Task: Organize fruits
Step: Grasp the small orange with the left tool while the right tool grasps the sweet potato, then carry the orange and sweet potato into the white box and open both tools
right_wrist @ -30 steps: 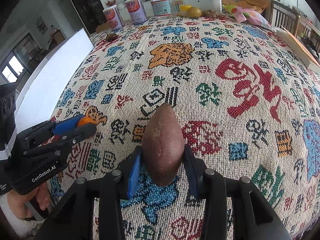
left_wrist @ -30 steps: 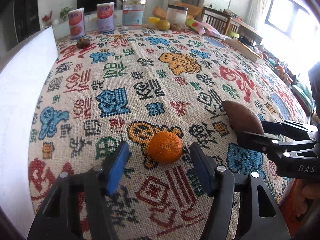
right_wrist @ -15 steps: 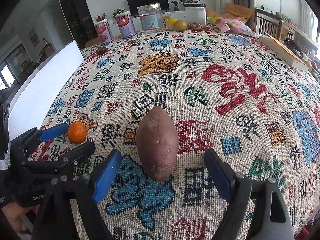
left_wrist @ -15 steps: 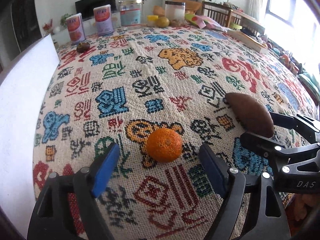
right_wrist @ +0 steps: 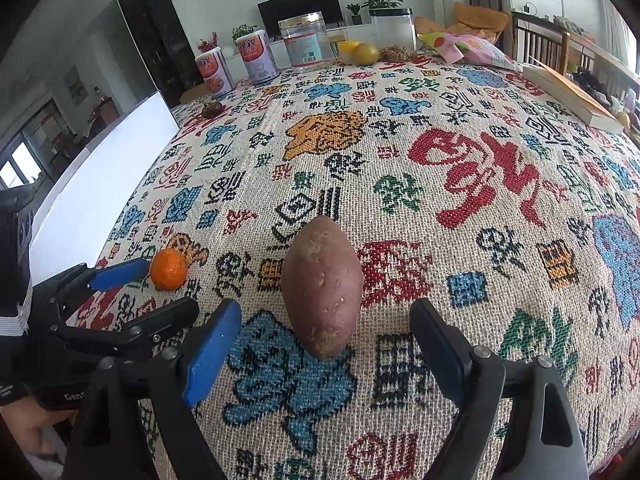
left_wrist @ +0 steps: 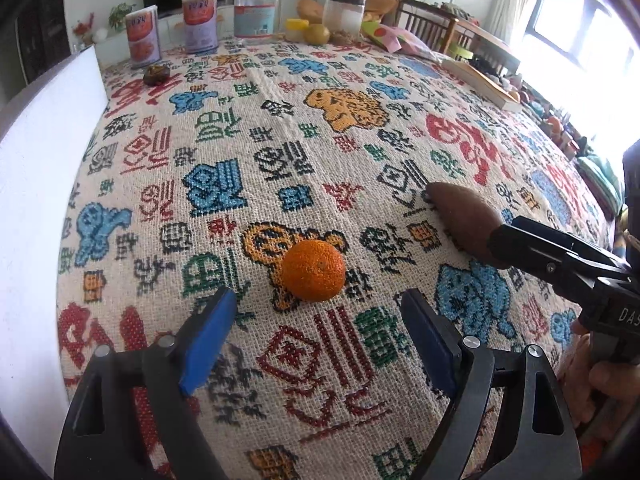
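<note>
An orange mandarin lies on the patterned tablecloth, just ahead of my open left gripper, apart from both pads. It also shows in the right wrist view. A brown-purple sweet potato lies on the cloth just ahead of my open right gripper, its near end between the fingertips without touching them. In the left wrist view the sweet potato is partly hidden by the right gripper's black finger. A small dark fruit sits far back left.
At the table's far edge stand two printed cans, a clear jar, a white-filled jar, a yellow fruit and a snack bag. A book lies at the right. A white board borders the left.
My right gripper has opened and let go of the sweet potato, which now lies on the cloth. My left gripper has opened wider and drawn back from the mandarin.
</note>
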Demonstrator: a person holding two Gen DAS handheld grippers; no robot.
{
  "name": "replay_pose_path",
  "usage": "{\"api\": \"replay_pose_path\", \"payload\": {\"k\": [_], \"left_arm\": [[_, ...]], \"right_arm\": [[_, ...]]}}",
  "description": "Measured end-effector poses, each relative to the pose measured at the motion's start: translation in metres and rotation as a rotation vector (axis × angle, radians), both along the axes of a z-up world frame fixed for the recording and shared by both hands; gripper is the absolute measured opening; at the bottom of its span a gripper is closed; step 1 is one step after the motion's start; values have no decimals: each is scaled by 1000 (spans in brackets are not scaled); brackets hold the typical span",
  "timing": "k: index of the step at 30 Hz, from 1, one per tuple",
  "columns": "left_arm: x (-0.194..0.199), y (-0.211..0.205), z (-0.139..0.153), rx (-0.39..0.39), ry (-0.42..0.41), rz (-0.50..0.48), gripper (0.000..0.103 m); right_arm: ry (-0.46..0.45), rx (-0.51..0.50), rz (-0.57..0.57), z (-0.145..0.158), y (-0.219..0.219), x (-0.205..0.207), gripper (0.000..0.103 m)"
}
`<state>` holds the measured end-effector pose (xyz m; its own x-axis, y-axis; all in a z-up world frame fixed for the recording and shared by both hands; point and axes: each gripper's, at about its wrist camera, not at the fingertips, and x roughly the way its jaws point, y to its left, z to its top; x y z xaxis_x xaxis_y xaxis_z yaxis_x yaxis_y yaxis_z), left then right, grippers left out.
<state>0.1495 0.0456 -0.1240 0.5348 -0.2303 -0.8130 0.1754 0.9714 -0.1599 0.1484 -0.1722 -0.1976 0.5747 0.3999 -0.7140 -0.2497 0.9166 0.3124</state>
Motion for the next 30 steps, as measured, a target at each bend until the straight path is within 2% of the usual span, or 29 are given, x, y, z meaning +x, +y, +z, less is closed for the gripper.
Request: {"api": "replay_pose_path", "payload": {"k": [3,5,7,8,9,10,13,16,18,20,21,23,25,27,30], "left_arm": [[-7,3,8,-38,-26,-13,86],[-5,2,8,-29,-28,-11,85],[0,2,4,-22,-11,3,83],[3,1,3,-27,-4,10,82],[5,0,2,-34,1,11,70],[8,-1,1,-37,9,8,53],[14,-7,-1,-16,12,4,32],[16,-8,2,-15,2,9,29],[16,-5,6,-32,-6,9,29],[14,-2,10,-49,-16,14,29],[13,0,12,-55,-22,17,29],[11,5,16,-76,-28,21,28],[6,9,21,-99,-28,22,28],[-2,16,32,-163,-23,27,28],[-27,36,72,-285,-58,40,28]], "right_arm": [[-29,130,-79,9,-30,-3,86],[9,186,-121,4,-44,0,86],[69,222,-115,-1,-48,7,85],[100,229,-99,-3,-46,11,82],[123,233,-77,-1,-44,14,79],[146,222,-53,1,-39,17,77],[220,176,6,14,-25,31,75],[324,137,41,21,-10,54,72],[376,47,72,21,5,67,72],[390,-78,93,19,21,74,71],[399,-116,94,15,25,76,67],[430,-148,108,8,31,77,41],[430,-163,127,7,34,75,41],[426,-149,132,9,32,72,41],[406,-23,133,29,24,59,41]]}}
